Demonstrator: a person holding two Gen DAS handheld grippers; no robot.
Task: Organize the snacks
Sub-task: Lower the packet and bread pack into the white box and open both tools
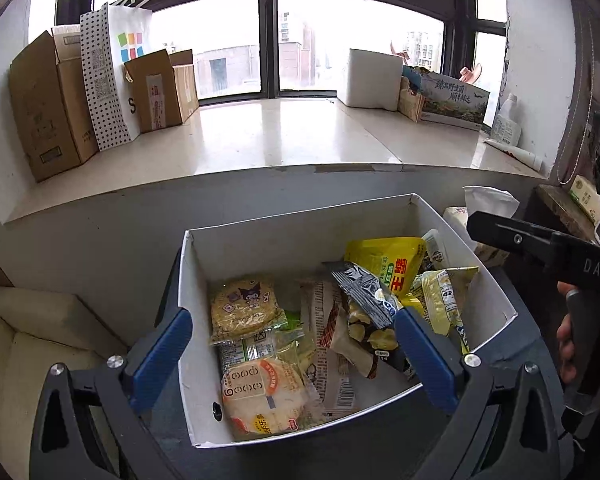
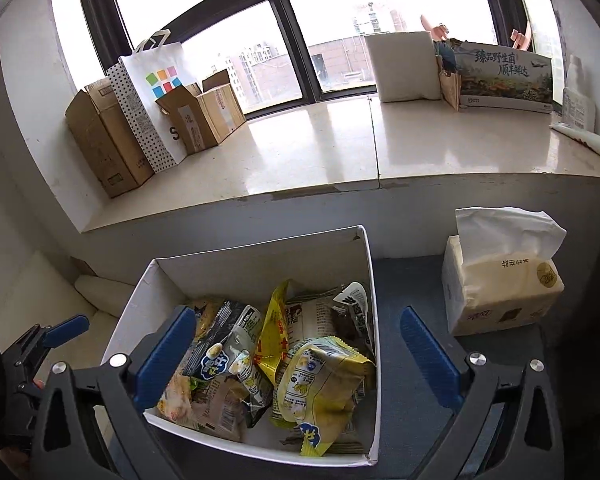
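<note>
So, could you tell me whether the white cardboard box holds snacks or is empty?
It holds snacks: the white cardboard box has many packets piled inside, including a yellow pouch, covering most of its floor.

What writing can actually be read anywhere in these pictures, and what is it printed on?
"DAS": on the black body of the right hand-held gripper.
"臻品野生菌 顺丰鲜达": on the printed carton on the windowsill.
"S": on the white shopping bag with coloured squares.
"王": on the yellow snack packet in the white box.
Too small or blurred: QR codes on the dotted bag, cardboard box labels, the tissue pack, the other snack wrappers.
</note>
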